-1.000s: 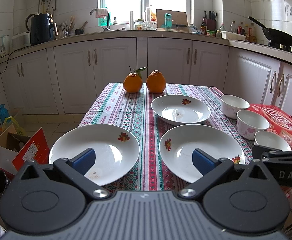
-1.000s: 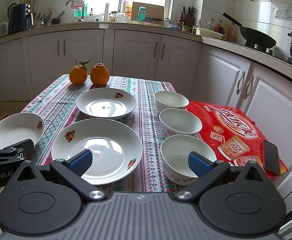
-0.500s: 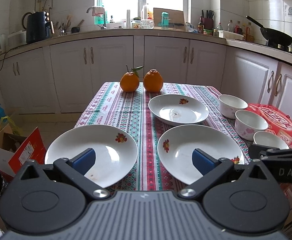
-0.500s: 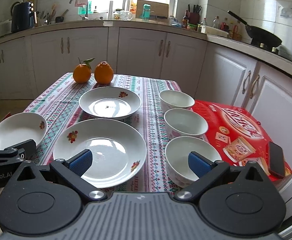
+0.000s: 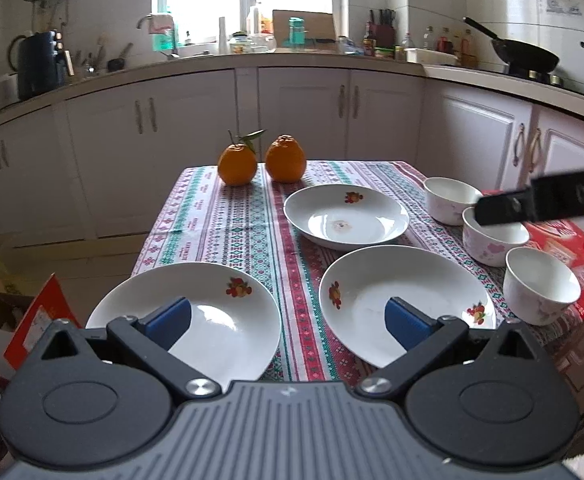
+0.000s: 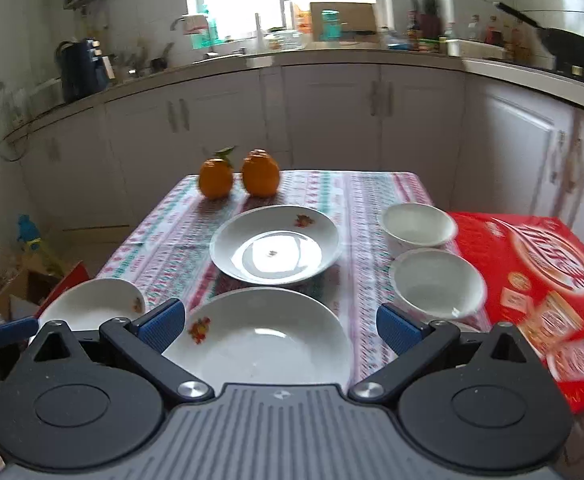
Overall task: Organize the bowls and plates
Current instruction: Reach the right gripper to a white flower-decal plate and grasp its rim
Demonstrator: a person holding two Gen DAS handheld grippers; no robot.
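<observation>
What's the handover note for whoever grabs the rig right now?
Left gripper: open, empty, low over the near table edge between two plates.
Right gripper: open, empty, over the near middle plate.
Plates: three, all separate: near left plate, near middle, far plate.
Bowls: three in a row at the right: far bowl, middle bowl, near bowl.
Done: nothing stacked.
Left: stack plates, stack bowls.

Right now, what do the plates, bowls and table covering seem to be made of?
Plates and bowls: probably glazed ceramic, white, glossy, with window glare and small printed decals. Tablecloth: looks like woven fabric or printed vinyl with striped patterns; which one is unclear.
</observation>
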